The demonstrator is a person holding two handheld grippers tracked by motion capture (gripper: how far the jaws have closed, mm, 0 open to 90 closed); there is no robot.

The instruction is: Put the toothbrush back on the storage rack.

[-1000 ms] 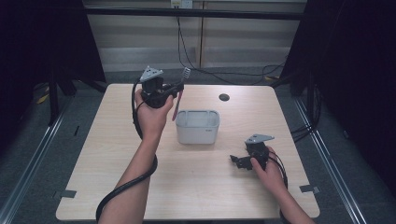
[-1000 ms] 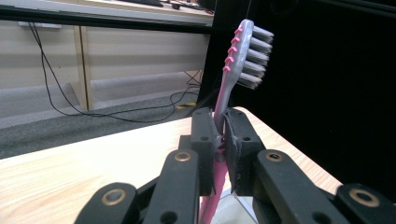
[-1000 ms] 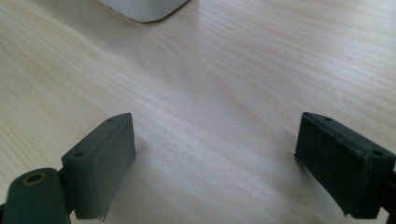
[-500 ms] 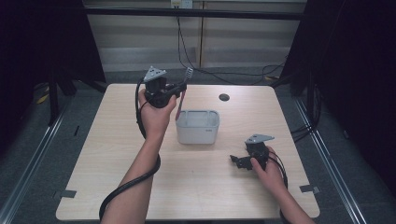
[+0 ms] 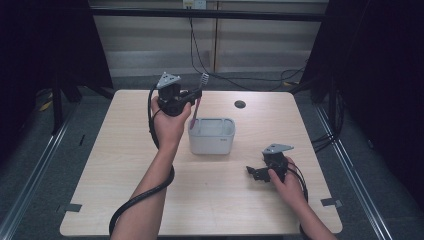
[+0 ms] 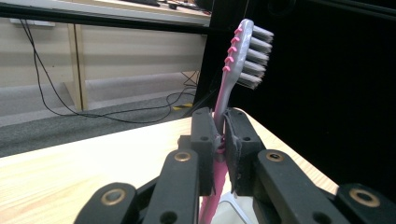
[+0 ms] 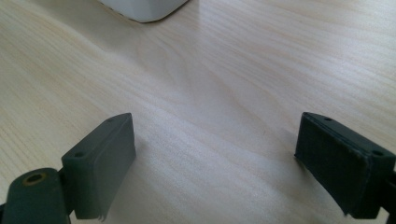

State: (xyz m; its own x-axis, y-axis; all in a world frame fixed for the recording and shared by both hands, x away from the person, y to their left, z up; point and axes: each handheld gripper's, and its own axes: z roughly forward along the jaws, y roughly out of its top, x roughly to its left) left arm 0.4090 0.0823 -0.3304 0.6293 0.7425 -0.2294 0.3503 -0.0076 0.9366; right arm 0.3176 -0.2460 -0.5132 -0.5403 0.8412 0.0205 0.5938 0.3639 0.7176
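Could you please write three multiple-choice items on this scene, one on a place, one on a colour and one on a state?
1. Where is the toothbrush?
A. flat on the table
B. between the jaws of the left gripper
C. under the right gripper

2. What colour is the toothbrush handle?
A. pink
B. green
C. black

3. How does the right gripper stand?
A. shut on the white bin
B. shut on a cable
C. open, with nothing between its jaws

Answers: 1 B, the left gripper view shows both jaws pressing its handle above the white bin. 2 A, the handle is pink with a grey head. 3 C, the right gripper view shows bare table between wide jaws.
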